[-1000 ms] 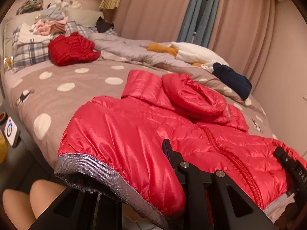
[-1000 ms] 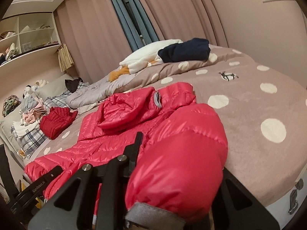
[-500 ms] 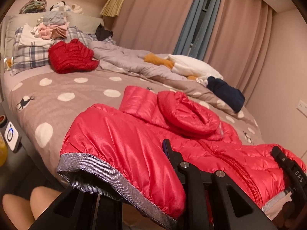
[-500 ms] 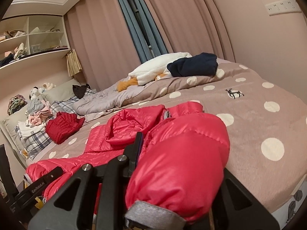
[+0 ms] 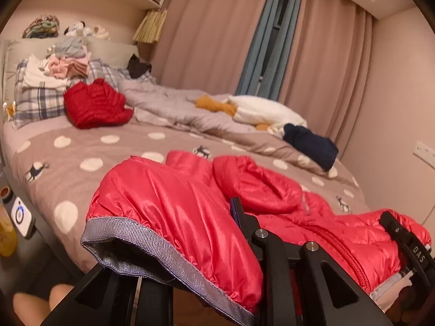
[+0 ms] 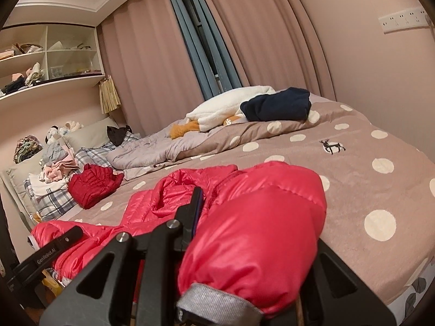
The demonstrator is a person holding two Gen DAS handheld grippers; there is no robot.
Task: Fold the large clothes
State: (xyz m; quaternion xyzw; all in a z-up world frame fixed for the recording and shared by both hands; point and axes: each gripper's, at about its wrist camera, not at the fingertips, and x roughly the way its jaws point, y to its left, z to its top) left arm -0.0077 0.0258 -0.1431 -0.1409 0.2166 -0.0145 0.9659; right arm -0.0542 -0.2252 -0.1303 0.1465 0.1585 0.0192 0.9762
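Item: red puffer jacket, spread zip-up on the bed, hood farthest from the bed's near edge. Left gripper and right gripper each clamp a grey-cuffed corner at that edge; fold likely runs toward the hood.

Polka-dot bed, red puffer jacket, dark red folded jacket, navy garment, grey quilt

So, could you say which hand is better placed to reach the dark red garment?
Left, probably: the left gripper, shut on a sleeve, is on the side nearer the dark red garment.
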